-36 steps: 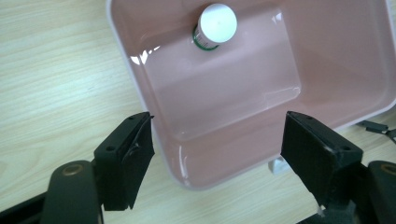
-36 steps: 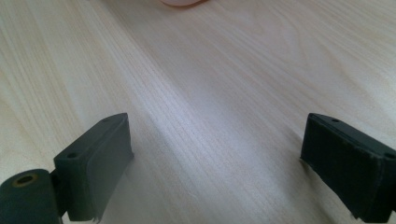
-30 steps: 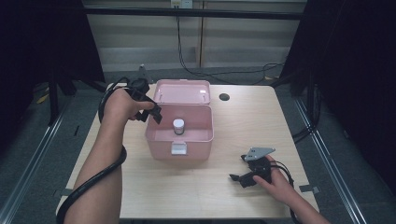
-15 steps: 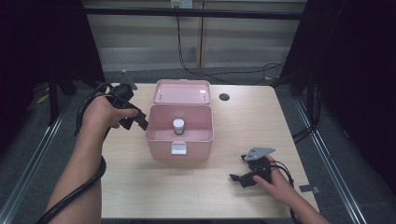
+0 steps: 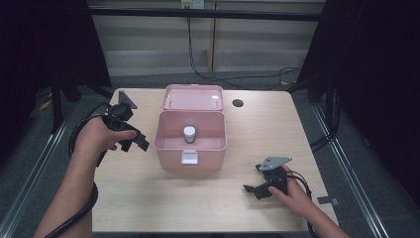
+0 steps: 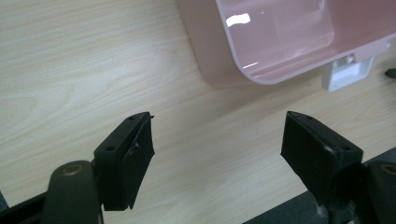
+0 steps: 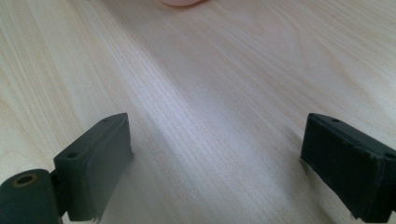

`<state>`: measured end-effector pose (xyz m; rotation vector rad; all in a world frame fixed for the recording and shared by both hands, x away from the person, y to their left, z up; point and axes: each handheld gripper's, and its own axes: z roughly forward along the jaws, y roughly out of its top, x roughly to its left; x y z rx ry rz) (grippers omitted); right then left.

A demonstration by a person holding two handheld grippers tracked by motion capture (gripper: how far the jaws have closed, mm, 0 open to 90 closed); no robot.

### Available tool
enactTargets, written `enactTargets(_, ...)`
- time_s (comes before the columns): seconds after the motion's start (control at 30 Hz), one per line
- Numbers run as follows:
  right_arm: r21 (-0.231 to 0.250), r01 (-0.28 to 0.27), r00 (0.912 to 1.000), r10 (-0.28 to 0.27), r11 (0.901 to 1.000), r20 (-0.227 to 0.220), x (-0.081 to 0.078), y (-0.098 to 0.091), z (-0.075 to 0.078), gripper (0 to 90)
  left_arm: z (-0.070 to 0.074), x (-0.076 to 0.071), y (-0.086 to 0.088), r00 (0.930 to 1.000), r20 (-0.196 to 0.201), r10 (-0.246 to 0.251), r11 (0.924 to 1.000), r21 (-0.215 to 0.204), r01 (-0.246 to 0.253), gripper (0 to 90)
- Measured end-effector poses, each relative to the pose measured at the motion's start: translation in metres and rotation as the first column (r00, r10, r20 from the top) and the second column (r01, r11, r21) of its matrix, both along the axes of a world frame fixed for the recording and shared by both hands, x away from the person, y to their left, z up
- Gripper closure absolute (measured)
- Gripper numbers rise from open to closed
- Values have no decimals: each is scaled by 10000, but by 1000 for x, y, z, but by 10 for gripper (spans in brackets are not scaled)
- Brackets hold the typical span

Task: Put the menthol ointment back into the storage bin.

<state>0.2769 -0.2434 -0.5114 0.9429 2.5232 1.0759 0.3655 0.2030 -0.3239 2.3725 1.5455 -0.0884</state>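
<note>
The left tool has drawn back from above the pink box to its left side, jaws wide and empty. The small jar stays upright inside the open box. The right tool rests unmoved on the bench, jaws apart, holding nothing.

The pink box stands open in the middle of the table, its lid thrown back flat behind it, so the way in from above is free apart from the small jar standing inside. Bare wood lies all round the box: a strip on its left, where the left gripper hangs just beside the wall, and a broad stretch in front. The right gripper rests on that front stretch, well apart from the box.
</note>
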Motion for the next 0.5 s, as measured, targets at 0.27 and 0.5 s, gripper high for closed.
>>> enactTargets(0.27,24,8,10000,-8,10000,-8,0,0,0,82,-23,-11,4,9994,-171,-310,9995,103,312,248)
enactTargets(0.5,13,19,10000,-19,10000,4,0,0,0,82,-41,-17,5,9987,-188,-469,9989,-60,468,249)
